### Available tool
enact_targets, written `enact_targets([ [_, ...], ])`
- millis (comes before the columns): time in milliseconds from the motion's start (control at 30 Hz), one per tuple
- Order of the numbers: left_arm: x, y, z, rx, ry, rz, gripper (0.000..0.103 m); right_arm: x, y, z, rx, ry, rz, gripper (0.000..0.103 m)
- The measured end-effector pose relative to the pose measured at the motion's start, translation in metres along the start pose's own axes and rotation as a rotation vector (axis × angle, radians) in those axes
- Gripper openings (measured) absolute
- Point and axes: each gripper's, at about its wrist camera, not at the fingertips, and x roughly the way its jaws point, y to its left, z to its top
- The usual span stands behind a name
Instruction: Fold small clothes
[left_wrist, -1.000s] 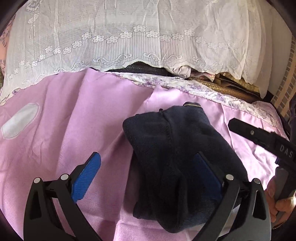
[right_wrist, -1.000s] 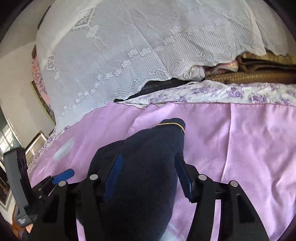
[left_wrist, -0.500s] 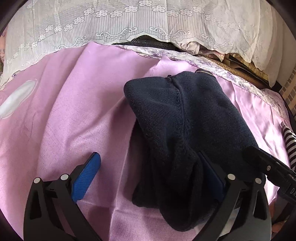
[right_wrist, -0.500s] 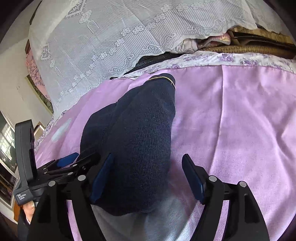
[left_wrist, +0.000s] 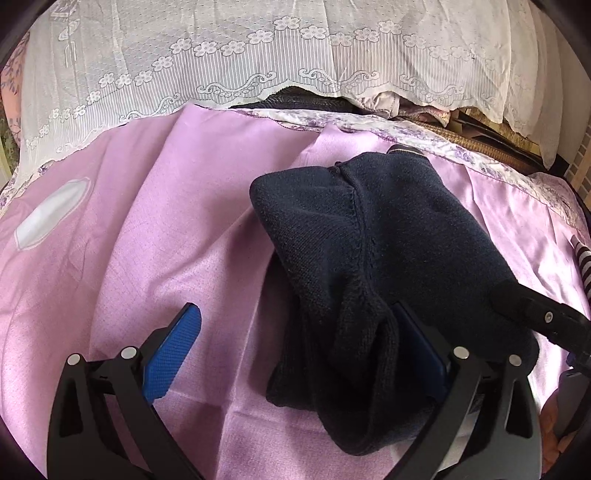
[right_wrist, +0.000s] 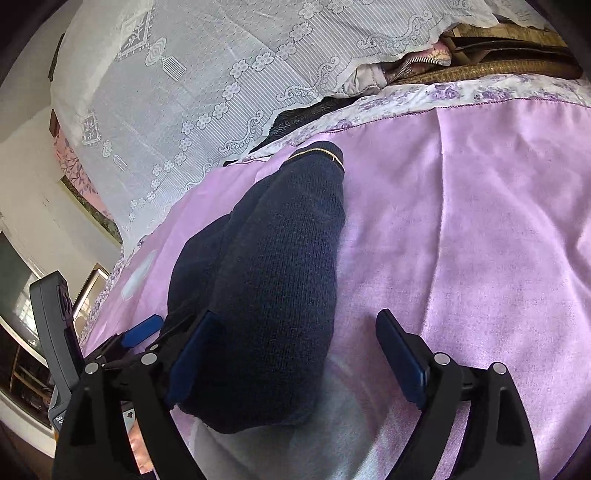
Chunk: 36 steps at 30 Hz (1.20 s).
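Observation:
A dark navy knitted garment (left_wrist: 388, 251) lies folded in a long bundle on the pink sheet (left_wrist: 155, 236). My left gripper (left_wrist: 295, 350) stands open at the bundle's near end. Its left pad (left_wrist: 173, 350) rests over bare sheet and its right finger is pressed into the knit from the side. In the right wrist view the same garment (right_wrist: 280, 288) runs away from me, with a gold-trimmed cuff at its far end. My right gripper (right_wrist: 295, 362) is opening with the garment's near end between the jaws. Its right pad (right_wrist: 399, 358) stands clear of the knit.
A white lace cover (left_wrist: 258, 55) drapes a pile of folded bedding (left_wrist: 424, 110) along the back. A striped cloth (left_wrist: 583, 266) shows at the right edge. A pale cloth (right_wrist: 332, 435) lies under the garment's near end. Furniture (right_wrist: 22, 362) stands beyond the bed's left side.
The right gripper's jaws have spread and let go of the navy garment. Both grippers have sunk toward the bed, and the garment now lies on the sheet.

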Motion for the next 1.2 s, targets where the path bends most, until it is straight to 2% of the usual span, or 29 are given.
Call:
enact_targets([
  [467,-0.013,-0.016,0.000,0.078,-0.076,0.051,0.098,0.003,-0.006,0.005,0.038,-0.005,0.037,0.089],
  [667,-0.019,-0.025,-0.001,0.117,-0.103,0.041,0.098,0.007,-0.011,0.011,0.069,-0.006,0.057,0.089],
  [767,-0.018,-0.021,0.002,0.089,-0.076,-0.033,0.098,0.008,-0.015,0.014,0.088,-0.006,0.070,0.089],
  [1000,-0.003,-0.002,0.007,-0.079,0.070,-0.356,0.098,0.017,-0.025,0.022,0.130,0.013,0.121,0.091],
  [1200,0.024,0.015,0.006,-0.208,0.184,-0.467,0.098,0.029,-0.026,0.030,0.125,0.060,0.173,0.095],
])
